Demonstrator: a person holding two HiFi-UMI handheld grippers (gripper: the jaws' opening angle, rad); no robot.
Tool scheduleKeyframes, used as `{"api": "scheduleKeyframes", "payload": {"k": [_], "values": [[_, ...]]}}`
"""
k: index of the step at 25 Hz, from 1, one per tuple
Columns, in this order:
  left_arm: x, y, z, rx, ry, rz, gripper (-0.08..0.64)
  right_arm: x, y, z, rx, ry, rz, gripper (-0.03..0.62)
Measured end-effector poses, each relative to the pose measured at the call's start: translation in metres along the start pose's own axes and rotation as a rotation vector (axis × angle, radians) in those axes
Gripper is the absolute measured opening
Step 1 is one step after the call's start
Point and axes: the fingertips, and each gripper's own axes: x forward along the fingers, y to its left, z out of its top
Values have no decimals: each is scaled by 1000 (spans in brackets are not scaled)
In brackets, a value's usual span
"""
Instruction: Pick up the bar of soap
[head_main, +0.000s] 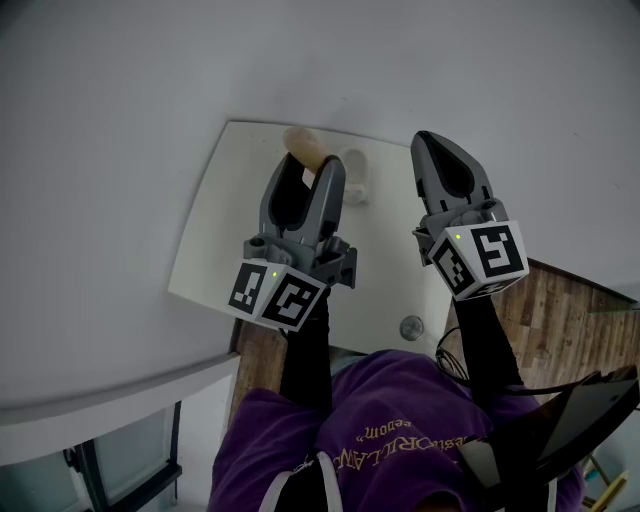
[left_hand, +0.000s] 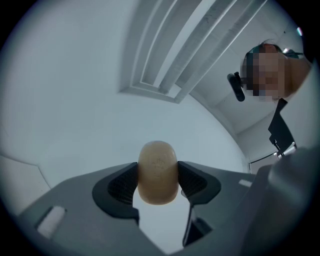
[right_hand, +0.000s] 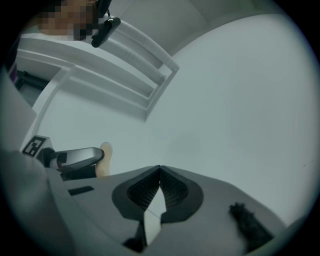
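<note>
Bar of soap (left_hand: 158, 172): pale beige rounded oval, upright, clamped between jaws of left gripper (head_main: 308, 172), top poking past the tips.

The left gripper (head_main: 310, 175) is held out in front, its jaws clamped on the bar of soap (left_hand: 158, 172). The right gripper (head_main: 435, 150) sits just beside it, jaws pressed together with nothing between them

White table with two small things on it

The white table (head_main: 215, 240) carries a small white object (head_main: 356, 178) near its far edge and a round grey metal disc (head_main: 411, 327) near its front edge, well apart.
</note>
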Motion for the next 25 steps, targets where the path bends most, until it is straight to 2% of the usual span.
{"api": "scheduleKeyframes", "payload": {"k": [25], "values": [[2,0,-3,-16,12,-28,260,6,1,5,-47,-1,-6,9]]}}
